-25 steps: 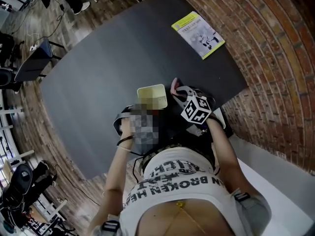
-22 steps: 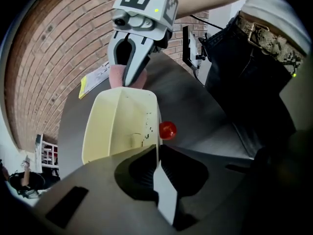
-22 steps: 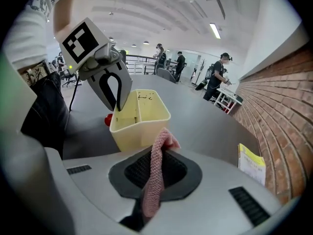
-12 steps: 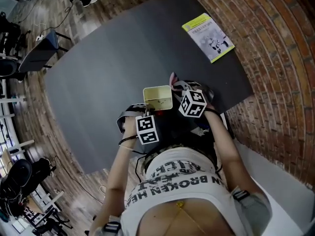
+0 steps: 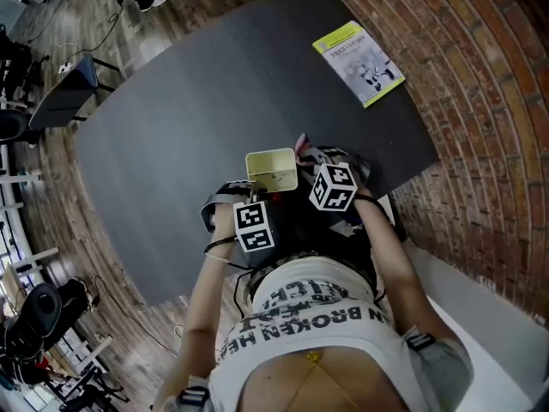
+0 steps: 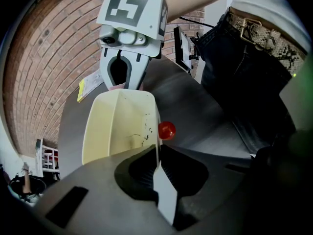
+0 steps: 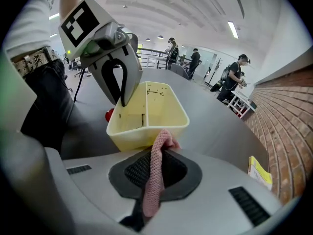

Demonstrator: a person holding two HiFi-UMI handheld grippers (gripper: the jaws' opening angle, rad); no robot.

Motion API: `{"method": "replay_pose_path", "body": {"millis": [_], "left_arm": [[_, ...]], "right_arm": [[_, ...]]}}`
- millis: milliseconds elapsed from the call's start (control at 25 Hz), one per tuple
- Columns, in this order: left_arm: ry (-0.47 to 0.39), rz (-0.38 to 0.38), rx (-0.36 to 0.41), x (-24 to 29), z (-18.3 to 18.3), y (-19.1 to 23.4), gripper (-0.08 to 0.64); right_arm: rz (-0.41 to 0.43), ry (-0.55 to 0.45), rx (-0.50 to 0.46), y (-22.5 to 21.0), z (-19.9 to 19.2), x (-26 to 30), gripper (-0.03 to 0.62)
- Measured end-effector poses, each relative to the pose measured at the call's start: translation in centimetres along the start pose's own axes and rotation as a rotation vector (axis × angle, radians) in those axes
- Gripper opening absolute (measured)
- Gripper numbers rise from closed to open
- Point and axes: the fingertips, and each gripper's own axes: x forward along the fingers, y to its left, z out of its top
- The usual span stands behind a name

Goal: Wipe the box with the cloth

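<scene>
A pale yellow open box (image 5: 272,170) stands on the dark table (image 5: 171,110), close to the person's body. My left gripper (image 6: 157,166) is shut on one thin side wall of the box (image 6: 120,126); in the right gripper view its fingers (image 7: 122,94) straddle that wall. My right gripper (image 7: 157,161) is shut on a pink cloth (image 7: 155,180), whose free end touches the outside of the box's (image 7: 146,116) near wall. A small red ball (image 6: 166,130) lies on the table beside the box. The box's inside shows small dark specks.
A yellow-green booklet (image 5: 358,61) lies at the table's far right corner. A brick wall (image 5: 480,101) runs along the table's right side. Several people (image 7: 232,82) stand far off in the room. The person's torso is against the table's near edge.
The right gripper has shifted slightly toward the box and rolled a little, with the cloth still in it. The left gripper and the box have stayed in place.
</scene>
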Motion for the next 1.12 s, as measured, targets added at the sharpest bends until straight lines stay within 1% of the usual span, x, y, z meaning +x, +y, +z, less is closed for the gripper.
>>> {"method": "replay_pose_path", "body": {"millis": [400,720,960,1040,1120], "left_arm": [[0.005,-0.001,-0.004,0.0,-0.1,0.0,0.031],[0.014,0.002,-0.024,0.2,0.0,0.1,0.031],[0.039,0.008,-0.120,0.3,0.4,-0.2,0.028],[0.056,0.011,-0.172,0.3,0.6,-0.4,0.026],[0.074,0.019,-0.242,0.5,0.9,-0.7,0.026]], "right_arm": [[0.017,0.003,0.046,3.6,-0.2,-0.4,0.018],[0.001,0.007,0.081,5.4,-0.2,-1.0,0.017],[-0.025,0.020,0.127,5.8,-0.4,-1.3,0.018],[-0.030,0.033,0.137,5.8,-0.5,-1.4,0.018],[-0.028,0.040,0.141,6.0,-0.6,-1.4,0.017]]}}
